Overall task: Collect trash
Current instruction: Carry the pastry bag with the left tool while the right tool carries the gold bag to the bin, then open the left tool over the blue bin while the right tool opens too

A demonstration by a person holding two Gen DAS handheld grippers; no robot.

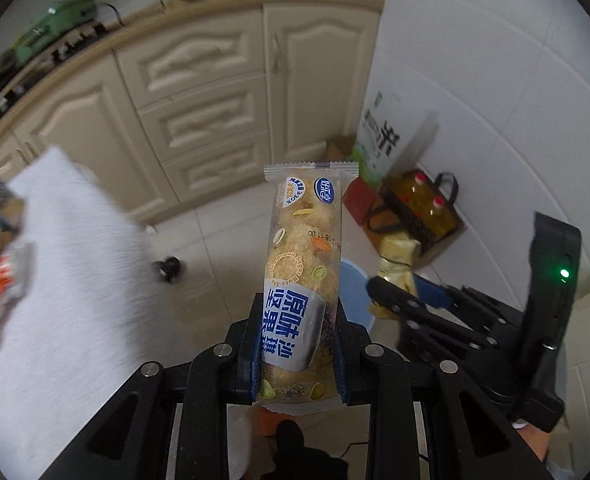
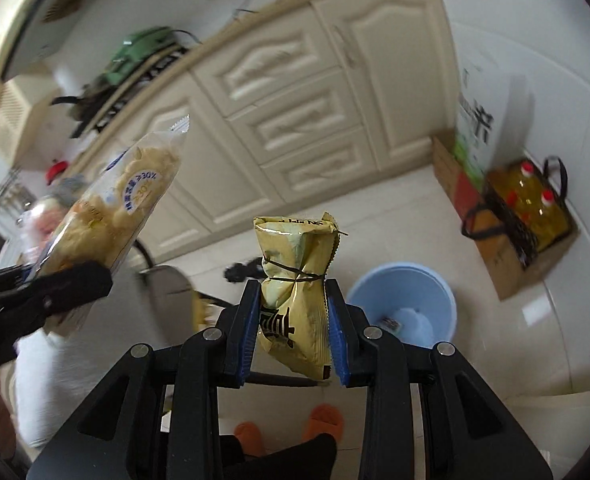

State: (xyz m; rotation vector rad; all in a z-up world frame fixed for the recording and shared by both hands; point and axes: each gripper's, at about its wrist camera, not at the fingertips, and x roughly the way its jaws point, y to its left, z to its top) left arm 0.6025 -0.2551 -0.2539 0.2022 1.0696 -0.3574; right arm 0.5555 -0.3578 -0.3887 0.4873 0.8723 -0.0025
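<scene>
Clear cookie packet (image 1: 303,276) and tied gold pouch (image 2: 295,292), both upright, clamped.

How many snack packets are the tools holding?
2. The clear snack packet is clamped in the left tool. The gold packet is clamped in the right tool, above the floor beside the blue bin.

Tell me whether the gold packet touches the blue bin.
Apart. The right wrist view shows the gold packet clamped in the right gripper, floor visible between it and the blue bin.

Cream panelled kitchen cabinets (image 1: 199,92), white tiled floor (image 1: 223,248), white tiled wall (image 1: 475,80)
</scene>
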